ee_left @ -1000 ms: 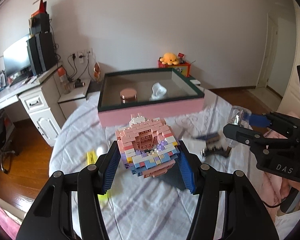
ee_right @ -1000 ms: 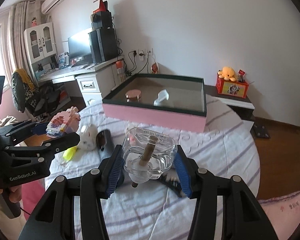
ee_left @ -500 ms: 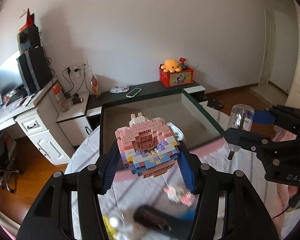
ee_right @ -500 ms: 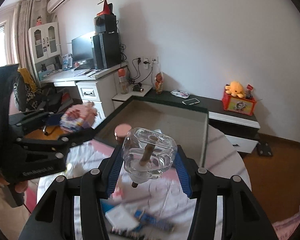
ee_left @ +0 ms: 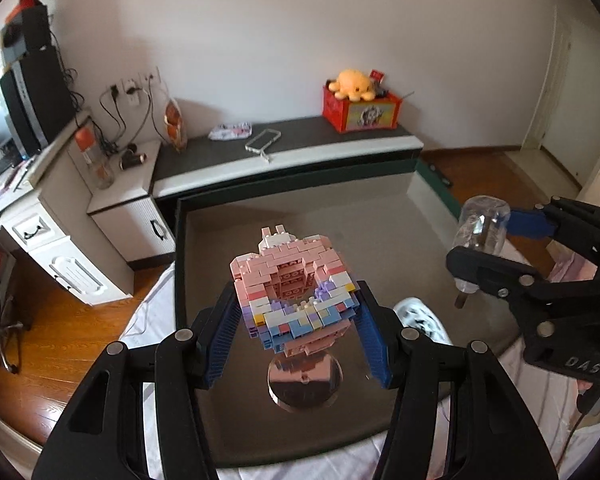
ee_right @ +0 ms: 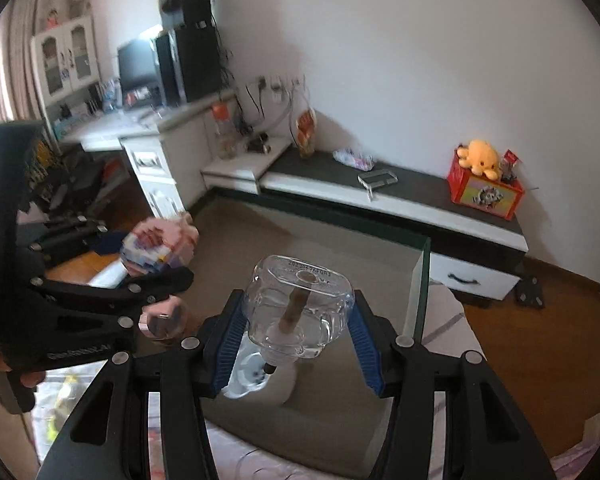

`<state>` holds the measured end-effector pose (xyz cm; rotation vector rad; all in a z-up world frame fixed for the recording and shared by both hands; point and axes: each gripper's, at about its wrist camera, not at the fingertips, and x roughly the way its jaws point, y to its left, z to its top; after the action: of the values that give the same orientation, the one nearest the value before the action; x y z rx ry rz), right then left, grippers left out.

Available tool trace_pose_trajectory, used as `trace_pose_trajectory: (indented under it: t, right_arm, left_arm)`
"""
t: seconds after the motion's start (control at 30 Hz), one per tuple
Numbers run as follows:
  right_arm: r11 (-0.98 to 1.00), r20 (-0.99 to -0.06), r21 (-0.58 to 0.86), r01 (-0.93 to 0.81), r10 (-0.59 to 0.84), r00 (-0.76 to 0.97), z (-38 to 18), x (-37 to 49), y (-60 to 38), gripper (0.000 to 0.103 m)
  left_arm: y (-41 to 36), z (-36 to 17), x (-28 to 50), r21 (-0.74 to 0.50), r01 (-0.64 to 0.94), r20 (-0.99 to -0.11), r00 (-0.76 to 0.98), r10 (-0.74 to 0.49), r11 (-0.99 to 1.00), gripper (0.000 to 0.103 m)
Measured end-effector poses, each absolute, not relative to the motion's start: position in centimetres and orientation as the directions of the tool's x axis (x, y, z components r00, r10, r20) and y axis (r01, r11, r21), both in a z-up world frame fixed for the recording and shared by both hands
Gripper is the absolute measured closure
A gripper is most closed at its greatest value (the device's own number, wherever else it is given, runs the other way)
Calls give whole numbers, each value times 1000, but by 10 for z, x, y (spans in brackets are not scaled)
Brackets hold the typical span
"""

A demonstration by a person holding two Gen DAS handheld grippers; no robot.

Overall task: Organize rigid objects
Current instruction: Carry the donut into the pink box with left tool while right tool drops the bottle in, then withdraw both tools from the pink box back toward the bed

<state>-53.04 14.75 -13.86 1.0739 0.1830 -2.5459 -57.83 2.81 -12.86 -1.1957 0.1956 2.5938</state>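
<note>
My left gripper (ee_left: 296,328) is shut on a pastel toy-brick model (ee_left: 294,288) and holds it above the dark-rimmed storage box (ee_left: 228,360). Under it in the box lie a pink round lid (ee_left: 305,384) and a white object (ee_left: 420,320). My right gripper (ee_right: 298,328) is shut on a clear glass bottle (ee_right: 300,304) with a brown stick inside, also held over the box (ee_right: 416,296). It also shows in the left wrist view (ee_left: 500,248) at the right with the bottle (ee_left: 480,232). The left gripper and brick model (ee_right: 160,248) appear at the left of the right wrist view.
The box sits on a table with a striped cloth (ee_left: 152,316). Behind it runs a low dark-topped cabinet (ee_left: 284,148) with a phone case (ee_left: 262,140) and a red box with an orange plush (ee_left: 360,108). A white desk (ee_left: 40,208) stands at the left.
Both grippers have moved forward and up from over the cloth to over the inside of the box, each still holding its object. The view now looks down into the box.
</note>
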Motion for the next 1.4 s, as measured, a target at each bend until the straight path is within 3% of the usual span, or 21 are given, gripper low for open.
trace_pose_trajectory:
  t: [0.3, 0.67, 0.73, 0.8, 0.87, 1.17, 1.4]
  right_arm:
    - [-933, -788, 8, 359, -226, -572, -178, -568, 144, 51]
    - [-934, -784, 32, 355, -244, -571, -180, -574, 143, 49]
    - [-937, -775, 37, 348, -247, -581, -176, -571, 144, 45]
    - [-942, -763, 35, 333, -240, -601, -171, -567, 147, 32]
    - [-945, -751, 55, 322, -251, -611, -166, -564, 152, 26]
    - [-943, -696, 73, 325, -282, -660, -136, -524, 155, 24]
    - [-940, -623, 67, 334, -301, -722, -103, -467, 155, 20]
  left_arm:
    - [43, -171, -610, 29, -303, -823, -549, 149, -953, 46]
    - [46, -178, -612, 67, -279, -825, -556, 104, -958, 45]
    - [43, -173, -608, 86, -265, -815, -573, 85, -960, 38]
    - [37, -169, -607, 98, -235, -803, -592, 62, -967, 24]
    - [30, -161, -601, 80, -209, -788, -612, 67, -975, 10]
    - [10, -120, -552, 91, -144, -702, -711, 39, -985, 1]
    - [-1, -87, -484, 88, -123, -621, -783, 43, -988, 0]
